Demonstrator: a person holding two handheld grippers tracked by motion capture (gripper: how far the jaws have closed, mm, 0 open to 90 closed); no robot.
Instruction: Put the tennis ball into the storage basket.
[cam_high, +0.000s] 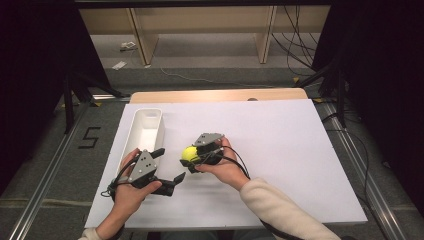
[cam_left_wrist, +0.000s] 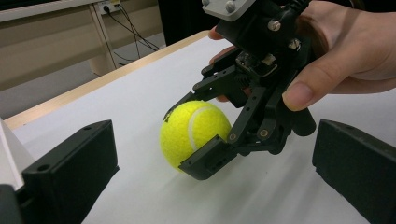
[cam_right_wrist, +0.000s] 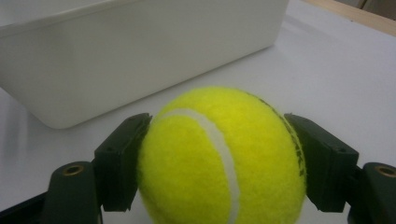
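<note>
Tennis ball (cam_right_wrist: 222, 158) clamped by right gripper (cam_high: 192, 156) (white bin (cam_right_wrist: 140, 51) just behind)

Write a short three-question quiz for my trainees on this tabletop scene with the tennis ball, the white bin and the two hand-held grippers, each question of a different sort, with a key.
1. True or false: the right gripper has its jaws closed on the tennis ball.
2. Multiple choice: the left gripper is A) clamped on the ball, B) open and holding nothing, C) inside the bin.
3. Short answer: on which side of the ball, in the high view, does the white bin lie?

Key: 1 true; 2 B; 3 to its left, apart from the ball, on the white table.
</note>
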